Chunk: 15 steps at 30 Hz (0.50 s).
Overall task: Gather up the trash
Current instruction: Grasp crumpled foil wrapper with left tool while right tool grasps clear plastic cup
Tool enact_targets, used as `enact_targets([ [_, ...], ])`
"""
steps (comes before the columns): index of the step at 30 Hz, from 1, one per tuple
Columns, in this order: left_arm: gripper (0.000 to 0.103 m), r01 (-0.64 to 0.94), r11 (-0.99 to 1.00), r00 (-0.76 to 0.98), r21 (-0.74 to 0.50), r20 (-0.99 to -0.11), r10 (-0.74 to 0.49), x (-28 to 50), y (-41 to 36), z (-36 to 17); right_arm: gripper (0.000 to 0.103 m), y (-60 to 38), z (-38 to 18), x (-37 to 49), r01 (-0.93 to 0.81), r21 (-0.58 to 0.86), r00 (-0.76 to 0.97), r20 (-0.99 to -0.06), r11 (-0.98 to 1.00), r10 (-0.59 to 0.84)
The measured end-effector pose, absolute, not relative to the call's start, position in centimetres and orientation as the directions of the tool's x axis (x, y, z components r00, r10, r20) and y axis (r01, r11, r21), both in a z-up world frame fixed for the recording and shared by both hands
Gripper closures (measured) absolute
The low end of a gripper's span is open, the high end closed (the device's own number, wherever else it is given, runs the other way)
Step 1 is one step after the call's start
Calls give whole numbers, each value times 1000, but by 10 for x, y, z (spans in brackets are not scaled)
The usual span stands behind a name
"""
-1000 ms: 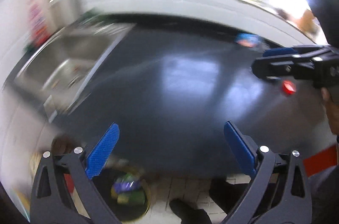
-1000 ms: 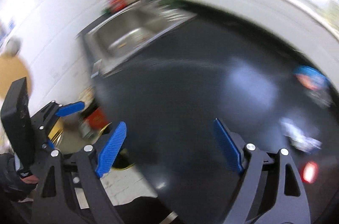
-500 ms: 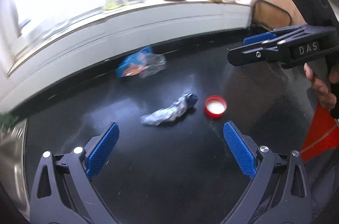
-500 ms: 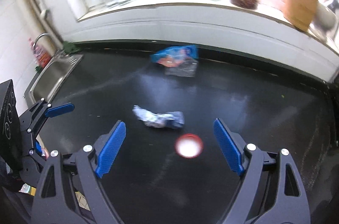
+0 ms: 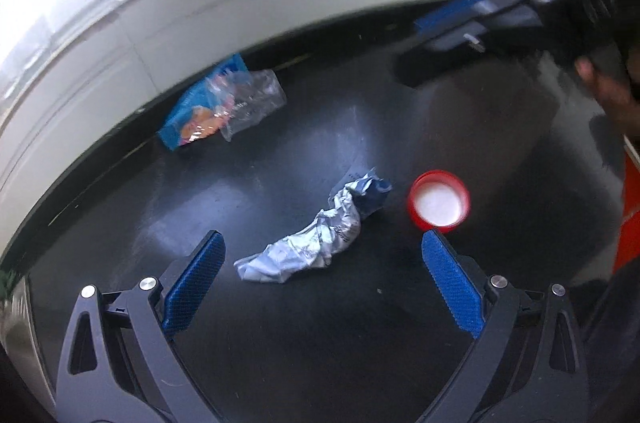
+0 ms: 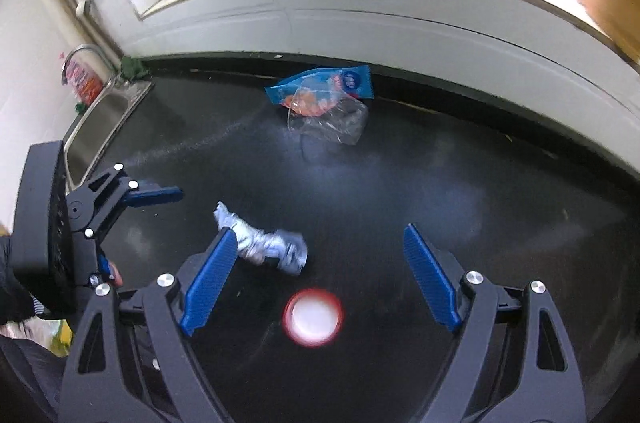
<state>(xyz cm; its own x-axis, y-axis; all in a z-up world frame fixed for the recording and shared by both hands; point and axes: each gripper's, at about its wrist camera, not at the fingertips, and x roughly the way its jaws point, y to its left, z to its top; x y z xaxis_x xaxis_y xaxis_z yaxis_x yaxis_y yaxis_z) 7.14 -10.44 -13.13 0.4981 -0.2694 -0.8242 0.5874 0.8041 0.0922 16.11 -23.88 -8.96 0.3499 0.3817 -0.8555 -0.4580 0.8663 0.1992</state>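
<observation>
A crumpled silver and blue wrapper [image 5: 316,237] lies on the black counter [image 5: 320,343], just ahead of my open left gripper [image 5: 320,275]. A red lid with a white inside [image 5: 439,201] lies to its right. A blue snack bag with a clear plastic piece [image 5: 224,103] lies further back by the wall. In the right wrist view my open right gripper [image 6: 316,271] hovers above the red lid [image 6: 313,317], with the wrapper [image 6: 264,245] by its left finger and the blue bag [image 6: 324,91] beyond. Both grippers are empty.
A steel sink [image 6: 102,119] with a tap sits at the counter's left end. A white wall ledge [image 6: 360,7] runs behind the counter, with bottles and jars on the sill. The right gripper shows blurred at the upper right of the left wrist view [image 5: 500,19].
Both grippers have swung from the sink end and a floor bin to the trash, then moved closer and lower over the wrapper and lid. Both stay open.
</observation>
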Motion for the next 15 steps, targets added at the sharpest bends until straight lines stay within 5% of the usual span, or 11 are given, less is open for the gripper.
enact_targets([
  [11, 8, 640, 768, 389, 22, -872, -299, 116, -106, -181, 21, -179, -164, 275, -672, 138, 214, -905, 728, 369],
  [15, 22, 638, 770, 381, 9, -872, -306, 121, -106, -186, 21, -164, -175, 294, -714, 117, 204, -908, 690, 366],
])
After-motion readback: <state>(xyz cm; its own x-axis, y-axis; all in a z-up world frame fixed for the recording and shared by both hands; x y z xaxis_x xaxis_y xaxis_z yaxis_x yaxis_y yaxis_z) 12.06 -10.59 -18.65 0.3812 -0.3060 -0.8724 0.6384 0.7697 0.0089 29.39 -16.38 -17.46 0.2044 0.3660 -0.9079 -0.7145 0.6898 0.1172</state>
